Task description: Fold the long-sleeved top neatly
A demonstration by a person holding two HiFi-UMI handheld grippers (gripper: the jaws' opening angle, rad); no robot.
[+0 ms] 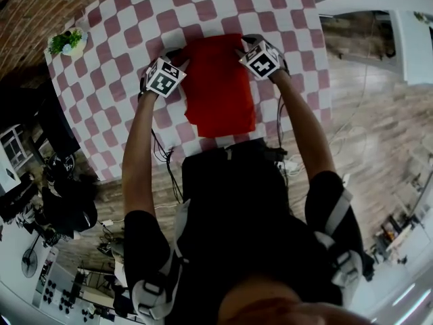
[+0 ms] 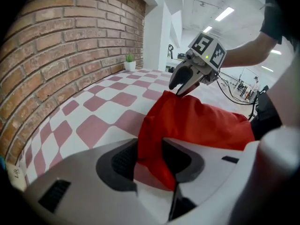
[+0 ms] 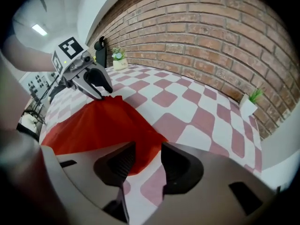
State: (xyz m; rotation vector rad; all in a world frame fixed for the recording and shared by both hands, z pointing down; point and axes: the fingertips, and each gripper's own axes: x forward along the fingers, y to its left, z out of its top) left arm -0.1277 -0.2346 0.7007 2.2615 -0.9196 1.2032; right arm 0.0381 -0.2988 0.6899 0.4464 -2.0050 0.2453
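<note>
The red top [image 1: 218, 90] lies folded into a narrow rectangle on the red-and-white checked table [image 1: 128, 39]. My left gripper [image 1: 174, 54] is at its far left corner and my right gripper [image 1: 249, 41] at its far right corner. In the left gripper view my left gripper [image 2: 150, 154] has its jaws apart, with a bunched edge of the red top [image 2: 201, 121] lying loose between the pads. In the right gripper view my right gripper [image 3: 147, 157] is open over the corner of the top [image 3: 103, 121]. Each view shows the other gripper across the cloth, the right gripper [image 2: 180, 87] and the left gripper [image 3: 101, 92].
A small potted plant [image 1: 67, 41] stands at the table's far left corner, and another pot [image 3: 251, 102] stands by the brick wall [image 3: 211, 36]. The near table edge runs just past the top's hem. Cables [image 1: 162, 156] hang below it over the wooden floor.
</note>
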